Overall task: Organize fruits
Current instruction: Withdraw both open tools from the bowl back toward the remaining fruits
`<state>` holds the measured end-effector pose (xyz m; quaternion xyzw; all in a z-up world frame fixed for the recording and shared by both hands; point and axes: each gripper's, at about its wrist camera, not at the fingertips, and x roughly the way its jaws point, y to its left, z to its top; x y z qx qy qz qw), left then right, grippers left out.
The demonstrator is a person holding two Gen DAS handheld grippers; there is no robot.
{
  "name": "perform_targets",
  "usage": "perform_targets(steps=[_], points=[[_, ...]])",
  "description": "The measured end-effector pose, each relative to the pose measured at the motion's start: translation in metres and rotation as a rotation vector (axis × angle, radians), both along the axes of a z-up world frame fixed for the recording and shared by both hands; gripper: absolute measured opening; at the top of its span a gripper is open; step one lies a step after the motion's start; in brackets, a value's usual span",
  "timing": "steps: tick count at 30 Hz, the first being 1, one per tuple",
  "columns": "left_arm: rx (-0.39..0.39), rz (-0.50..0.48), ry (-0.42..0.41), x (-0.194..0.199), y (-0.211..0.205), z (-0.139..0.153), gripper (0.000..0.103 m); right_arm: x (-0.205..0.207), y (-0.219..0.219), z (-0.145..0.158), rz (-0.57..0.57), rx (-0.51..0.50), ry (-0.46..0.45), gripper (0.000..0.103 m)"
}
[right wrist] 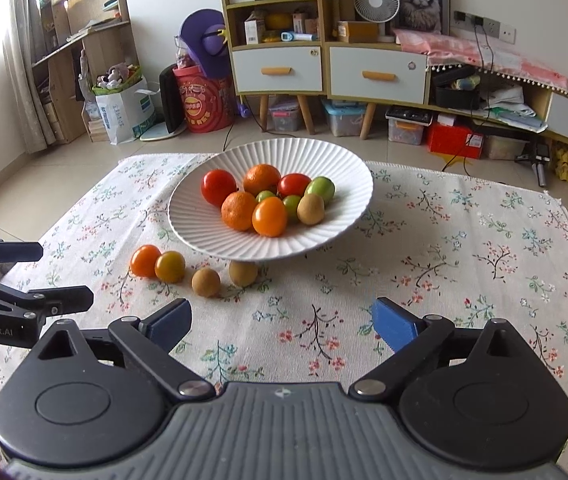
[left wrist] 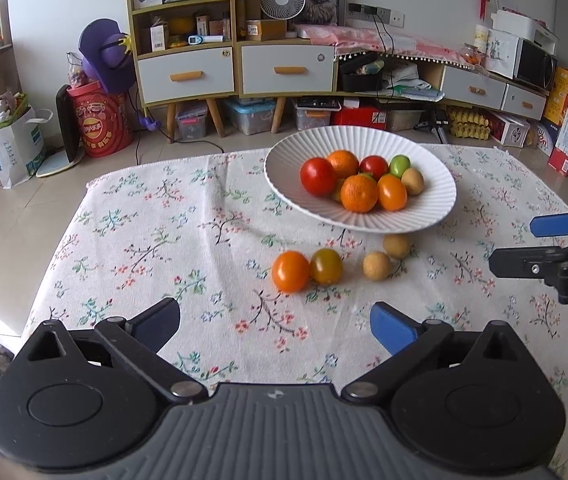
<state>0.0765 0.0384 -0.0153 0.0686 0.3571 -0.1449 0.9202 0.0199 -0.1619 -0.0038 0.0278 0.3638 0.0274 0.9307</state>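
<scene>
A white ribbed bowl [left wrist: 436, 204] [right wrist: 204, 228] on the floral cloth holds several fruits: red tomatoes, oranges, green and tan ones. On the cloth in front of it lie an orange tomato [left wrist: 290, 271] [right wrist: 145, 261], a yellow-green tomato [left wrist: 326, 266] [right wrist: 169, 266] touching it, and two tan round fruits [left wrist: 377, 266] [right wrist: 205, 282], one [left wrist: 397, 245] [right wrist: 243, 273] partly under the bowl's rim. My left gripper [left wrist: 275, 326] is open and empty, short of the orange tomato. My right gripper [right wrist: 282, 326] is open and empty, to the right of the loose fruits.
The floral tablecloth [left wrist: 156, 240] covers a low table; its left and far edges drop to a tiled floor. Shelves, drawers, storage boxes and a red drum [left wrist: 102, 118] stand along the back wall. Each gripper shows at the other view's side edge.
</scene>
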Motion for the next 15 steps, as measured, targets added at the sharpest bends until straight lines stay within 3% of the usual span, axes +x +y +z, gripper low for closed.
perform_targets(steps=[15], points=[[0.006,0.037,0.013,-0.009,0.024,-0.022,0.103,-0.01,0.006,-0.022,0.043,-0.028,0.008,0.101]])
